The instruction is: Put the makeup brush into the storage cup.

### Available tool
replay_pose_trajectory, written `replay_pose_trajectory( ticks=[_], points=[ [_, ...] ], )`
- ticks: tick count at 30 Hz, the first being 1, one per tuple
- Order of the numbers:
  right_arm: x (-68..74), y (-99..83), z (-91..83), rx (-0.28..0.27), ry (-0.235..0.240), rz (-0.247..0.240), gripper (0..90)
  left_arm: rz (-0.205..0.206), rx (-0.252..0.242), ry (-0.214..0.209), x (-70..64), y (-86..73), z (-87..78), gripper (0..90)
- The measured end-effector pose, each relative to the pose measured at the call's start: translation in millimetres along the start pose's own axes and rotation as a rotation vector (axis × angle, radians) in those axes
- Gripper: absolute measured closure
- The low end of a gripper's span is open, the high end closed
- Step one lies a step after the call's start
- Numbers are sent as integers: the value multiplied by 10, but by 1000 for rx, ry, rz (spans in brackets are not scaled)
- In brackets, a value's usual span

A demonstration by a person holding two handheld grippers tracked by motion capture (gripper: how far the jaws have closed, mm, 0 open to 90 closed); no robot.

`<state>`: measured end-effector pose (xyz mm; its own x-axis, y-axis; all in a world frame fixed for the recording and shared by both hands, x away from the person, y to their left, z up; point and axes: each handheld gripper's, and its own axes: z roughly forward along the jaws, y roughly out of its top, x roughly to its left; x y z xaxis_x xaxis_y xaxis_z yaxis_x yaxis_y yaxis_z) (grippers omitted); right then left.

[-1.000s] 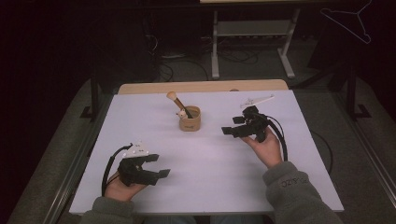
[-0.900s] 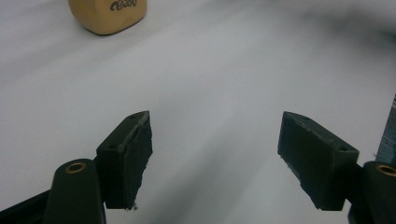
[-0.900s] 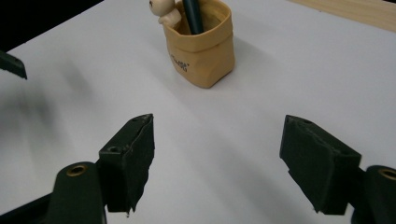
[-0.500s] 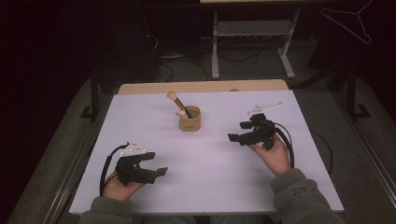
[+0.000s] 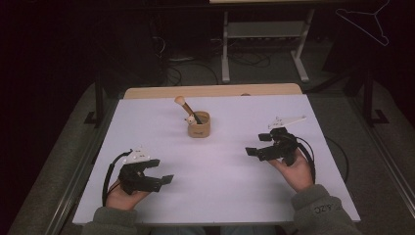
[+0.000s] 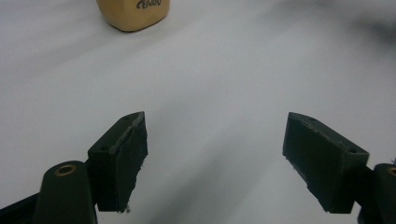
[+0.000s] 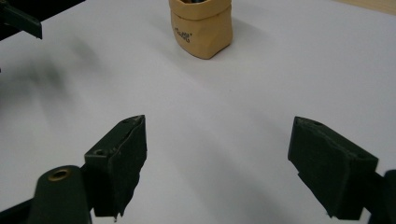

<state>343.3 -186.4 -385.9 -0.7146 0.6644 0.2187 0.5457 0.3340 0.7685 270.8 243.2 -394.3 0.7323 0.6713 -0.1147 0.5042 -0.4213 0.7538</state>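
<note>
A tan pot [image 5: 199,125] stands at the table's middle, toward the far side, with a wooden-handled brush [image 5: 183,103] leaning out of it. My left gripper [image 5: 160,171] rests open near the front left of the white table [image 5: 220,186], jaws pointing right, nothing between them. In the left gripper view the gripper [image 6: 215,140] is wide apart over bare white surface, with the pot [image 6: 133,14] far ahead. My right gripper [image 5: 257,145] is open at the right, jaws pointing left. In the right gripper view the gripper [image 7: 217,144] is empty, facing the pot [image 7: 201,28].
A wooden strip [image 5: 210,91] edges the far side of the table. Beyond it stand a white metal stand [image 5: 264,44] and cables on the dark floor. A wire hanger [image 5: 364,19] hangs at the top right. The other gripper [image 7: 18,18] shows at the right gripper view's top left.
My right gripper has drawn back from near the pot toward the person's side and a little to the right. The left gripper has barely shifted.
</note>
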Motion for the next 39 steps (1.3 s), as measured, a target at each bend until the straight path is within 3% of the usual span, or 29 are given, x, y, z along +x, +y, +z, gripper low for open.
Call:
replay_pose_trajectory(
  ticks=[19, 24, 31, 39],
  points=[
    [0, -340, -197, -23, -23, 22, 146, -5, 1, 8, 9, -11, 16, 207],
    [21, -388, -208, -18, -23, 19, 142, -24, -7, 9, 5, -23, 26, 203],
    [52, -451, -235, -13, -28, -8, 139, -8, 11, 13, 35, -34, 11, 191],
    [67, -527, -283, -14, -21, -6, 138, -11, 24, 18, 62, -64, 29, 178]
  ],
)
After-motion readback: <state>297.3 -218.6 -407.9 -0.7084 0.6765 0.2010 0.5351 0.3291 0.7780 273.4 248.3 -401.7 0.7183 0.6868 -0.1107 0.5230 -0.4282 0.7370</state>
